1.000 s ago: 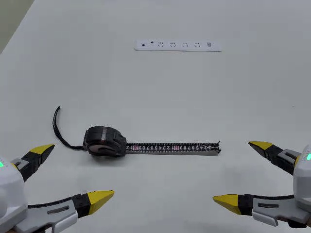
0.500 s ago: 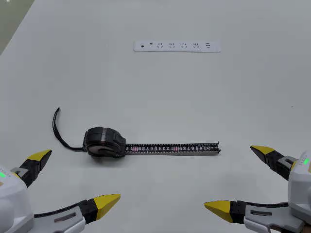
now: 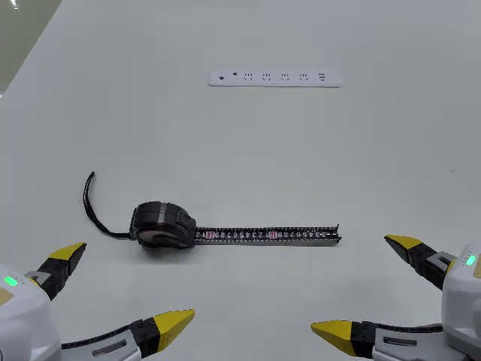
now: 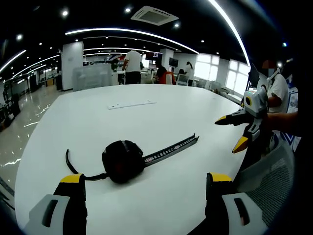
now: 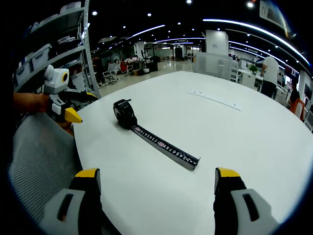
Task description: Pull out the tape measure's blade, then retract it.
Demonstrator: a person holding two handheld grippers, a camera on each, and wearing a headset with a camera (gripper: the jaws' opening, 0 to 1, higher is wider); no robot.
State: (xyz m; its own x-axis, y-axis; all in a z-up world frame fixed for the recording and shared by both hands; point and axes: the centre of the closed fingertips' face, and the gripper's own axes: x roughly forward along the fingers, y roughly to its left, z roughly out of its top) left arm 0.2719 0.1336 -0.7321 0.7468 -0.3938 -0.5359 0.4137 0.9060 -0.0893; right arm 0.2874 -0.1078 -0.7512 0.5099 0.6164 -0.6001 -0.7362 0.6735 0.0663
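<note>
The tape measure (image 3: 161, 224) lies on the desk (image 3: 301, 150), its blade (image 3: 267, 235) drawn out toward three o'clock. The left tongs (image 3: 125, 285) at seven o'clock and the right tongs (image 3: 362, 284) at five gape wide, empty. Retracting looks next; I'd guess one must pin the case.

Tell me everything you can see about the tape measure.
The black, rounded tape measure sits upright on the white table. Its dark blade, with pale numbers and red marks, lies flat, pulled out and ending in a small hook. A black strap curls from its opposite end. The open left gripper and open right gripper hang apart from it.
</note>
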